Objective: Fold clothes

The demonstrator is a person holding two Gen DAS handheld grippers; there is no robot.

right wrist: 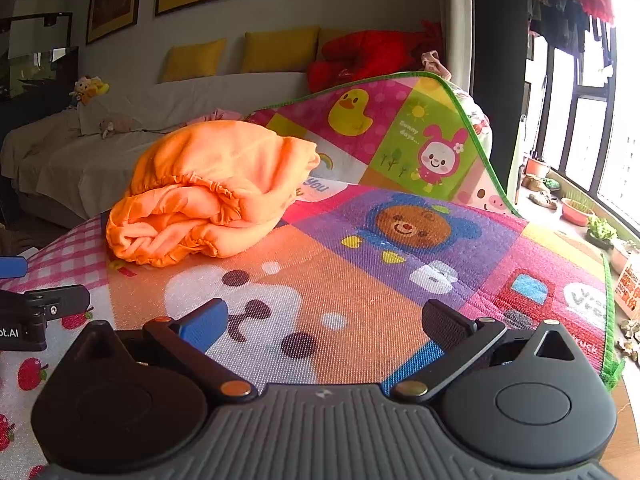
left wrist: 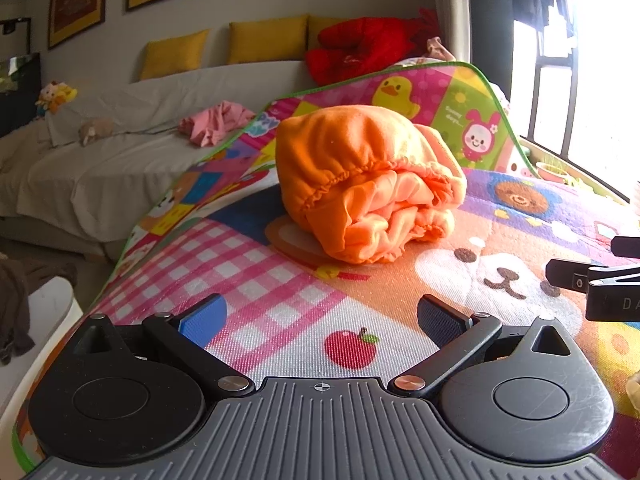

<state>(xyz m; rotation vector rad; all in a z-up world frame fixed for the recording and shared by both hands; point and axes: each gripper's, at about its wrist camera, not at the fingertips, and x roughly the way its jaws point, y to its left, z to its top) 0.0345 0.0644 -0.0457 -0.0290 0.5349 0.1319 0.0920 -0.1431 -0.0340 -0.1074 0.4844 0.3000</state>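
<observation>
Orange elastic-hemmed garment [left wrist: 364, 184] lay bundled on cartoon play mat [left wrist: 280, 312], far side hidden. Left gripper [left wrist: 322, 320] and right gripper [right wrist: 324, 324] jaws spread, empty, short of bundle.

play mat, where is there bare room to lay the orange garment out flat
Open mat runs from the orange garment toward both open grippers, left and right, across the white bear face, and rightward over the brown bear print. Behind the garment, the play mat curls up, so it is cramped.
</observation>
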